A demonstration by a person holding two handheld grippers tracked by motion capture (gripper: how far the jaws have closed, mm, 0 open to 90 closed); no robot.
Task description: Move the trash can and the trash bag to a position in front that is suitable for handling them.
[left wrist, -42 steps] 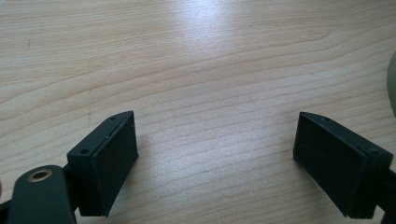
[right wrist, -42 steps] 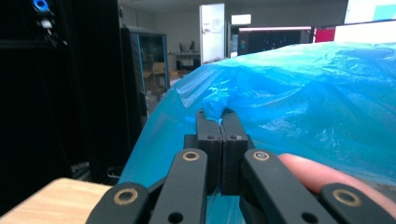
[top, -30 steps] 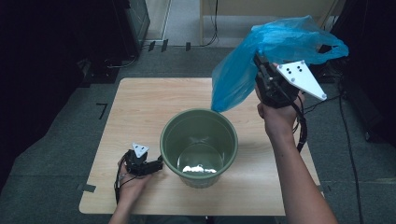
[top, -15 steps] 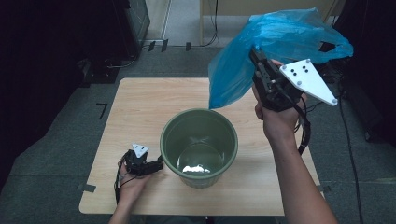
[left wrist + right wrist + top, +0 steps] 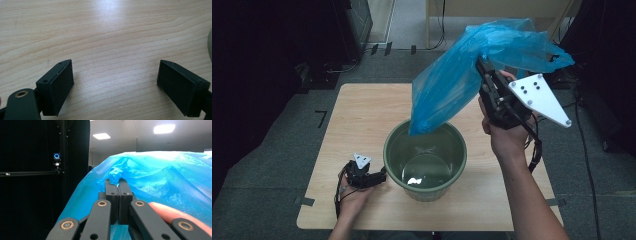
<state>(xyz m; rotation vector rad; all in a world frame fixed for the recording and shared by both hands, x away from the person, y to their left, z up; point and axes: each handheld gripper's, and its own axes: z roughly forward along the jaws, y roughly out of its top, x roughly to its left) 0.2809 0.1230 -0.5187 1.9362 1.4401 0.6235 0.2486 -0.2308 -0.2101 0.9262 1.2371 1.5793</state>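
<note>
Dark room, wooden bench (image 5: 362, 115): right gripper (image 5: 484, 67) fingers pinch the blue bag (image 5: 447, 90) thinly above the green bucket (image 5: 424, 157), so it may slip; left gripper (image 5: 379, 176) fingers gape empty.

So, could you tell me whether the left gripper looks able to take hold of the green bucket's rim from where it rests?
Probably yes. The left gripper lies on the table right beside the green bucket, its jaws wide open, with nothing between them and the bucket's wall.
</note>
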